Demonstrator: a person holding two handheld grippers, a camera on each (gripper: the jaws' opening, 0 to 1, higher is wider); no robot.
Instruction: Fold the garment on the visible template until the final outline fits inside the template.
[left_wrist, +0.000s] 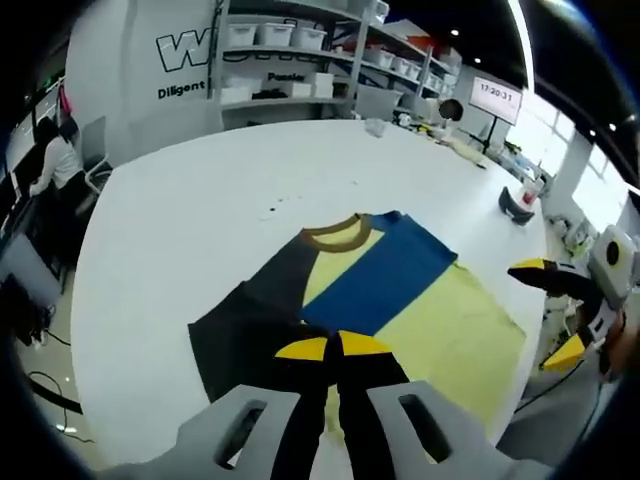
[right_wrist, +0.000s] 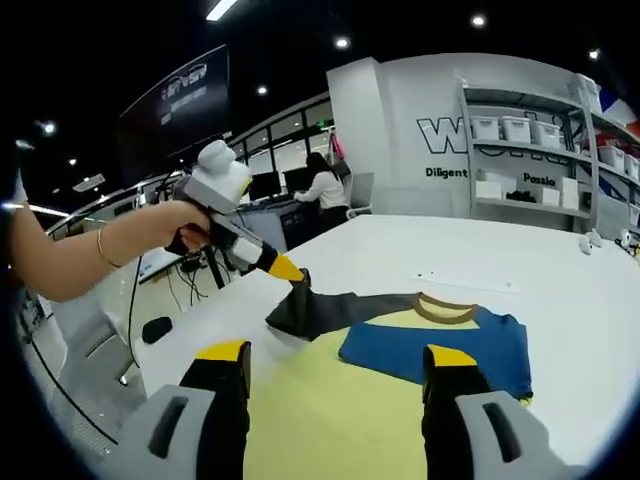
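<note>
Step in hand, as judged: a sleeve fold on the T-shirt (left_wrist: 375, 290), which lies flat on the white bench (left_wrist: 200, 220), collar (left_wrist: 337, 232) toward the shelving (left_wrist: 290, 50).

Left gripper view: the left tool (left_wrist: 333, 347) has its yellow-tipped jaws pressed together at 6 o'clock, dark fabric running between them. This is the dark grey sleeve (left_wrist: 250, 335), spread out toward 7 o'clock. The shirt's blue panel (left_wrist: 385, 270) sits just past the tips toward 12 to 1 o'clock, the yellow body (left_wrist: 450, 325) at 3 to 4 o'clock. The right tool (left_wrist: 555, 310) shows at 3 o'clock off the bench edge, jaws spread, nothing between them.

Right gripper view: the left tool (right_wrist: 288, 270), in the person's hand (right_wrist: 180, 228), is at 10 o'clock, its tip pinching the dark sleeve (right_wrist: 320, 312) and lifting that corner clear of the bench (right_wrist: 560, 330). The right tool (right_wrist: 338, 362) stands wide open at 6 o'clock, hovering over the yellow body (right_wrist: 330, 410) with no contact I can confirm. Blue panel (right_wrist: 440, 345) at 4 o'clock, collar (right_wrist: 445, 308) beyond it.

No template outline is discernible on the bench, so fit cannot be judged yet.

Next move, as judged: carry the pinched sleeve inward across the body toward the blue panel, lay it flat, release. The right tool should pin the yellow body so the shirt does not drag.
</note>
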